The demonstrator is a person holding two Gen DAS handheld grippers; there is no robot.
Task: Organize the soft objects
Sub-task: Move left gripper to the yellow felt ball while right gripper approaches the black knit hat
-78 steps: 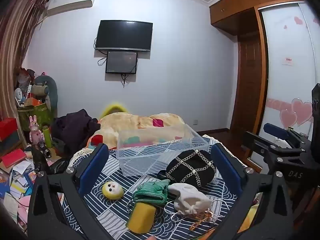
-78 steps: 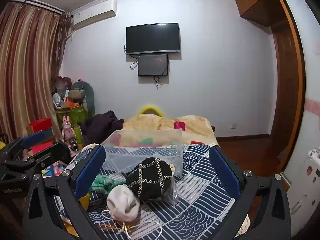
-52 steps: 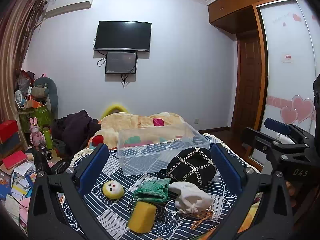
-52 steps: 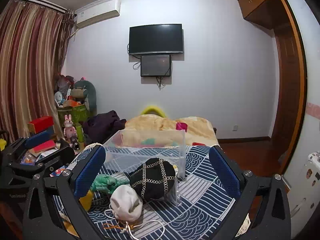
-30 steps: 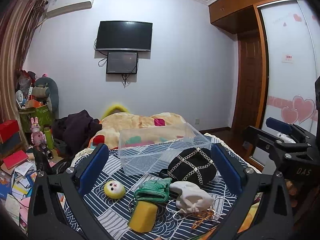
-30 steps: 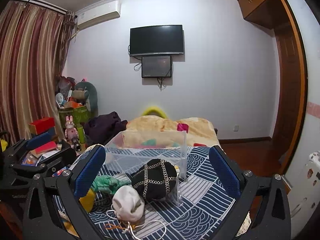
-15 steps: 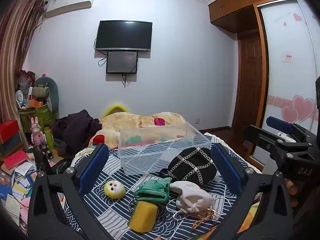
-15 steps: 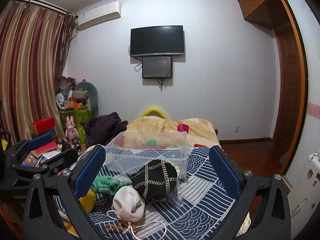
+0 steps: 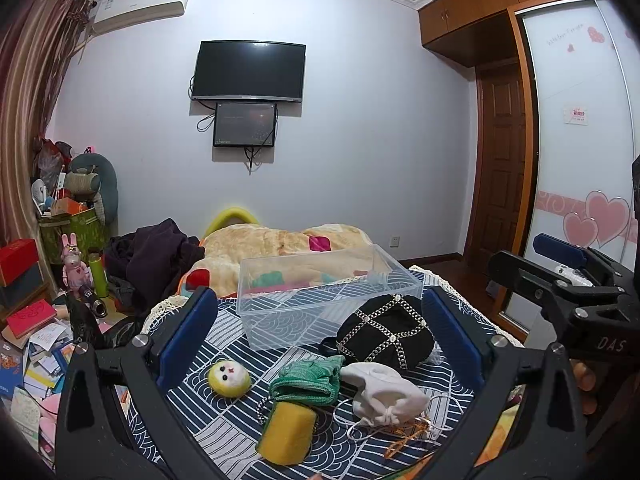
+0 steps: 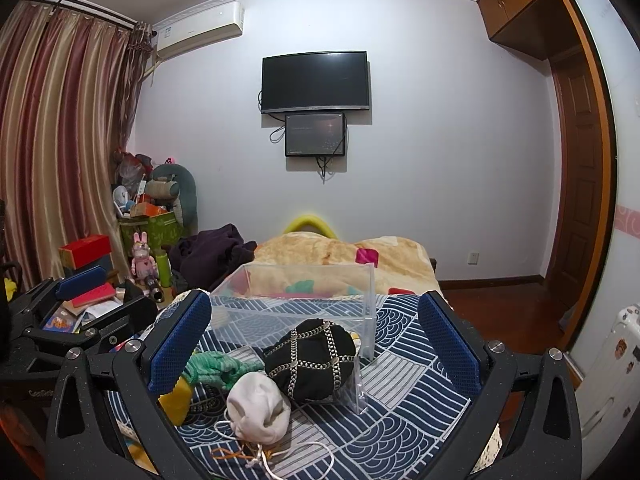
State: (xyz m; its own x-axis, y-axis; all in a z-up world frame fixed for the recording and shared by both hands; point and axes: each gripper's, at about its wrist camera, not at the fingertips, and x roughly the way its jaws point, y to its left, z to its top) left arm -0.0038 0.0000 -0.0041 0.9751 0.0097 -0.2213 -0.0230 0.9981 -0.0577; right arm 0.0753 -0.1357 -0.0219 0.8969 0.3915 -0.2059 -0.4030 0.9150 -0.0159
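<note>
On the blue patterned cloth [image 9: 224, 420] lie a black pouch with a white lattice [image 9: 384, 332], a white drawstring pouch [image 9: 382, 394], a green knit piece [image 9: 308, 378], a yellow sponge [image 9: 286, 432] and a small yellow plush face [image 9: 229, 377]. A clear plastic bin [image 9: 320, 292] stands behind them. My left gripper [image 9: 320, 340] is open and empty above the items. My right gripper [image 10: 316, 344] is open and empty, over the black pouch [image 10: 312, 358] and white pouch [image 10: 258, 406]. The bin [image 10: 296, 300] also shows in the right wrist view.
A tan blanket [image 9: 280, 244] and dark clothes [image 9: 156, 252] lie on the bed behind the bin. Clutter of boxes, books and toys [image 9: 48, 312] sits at the left. A wardrobe with sliding doors [image 9: 580, 160] stands at the right.
Both grippers have drifted slightly; the view shifted a little. No object has moved and both grippers stay open.
</note>
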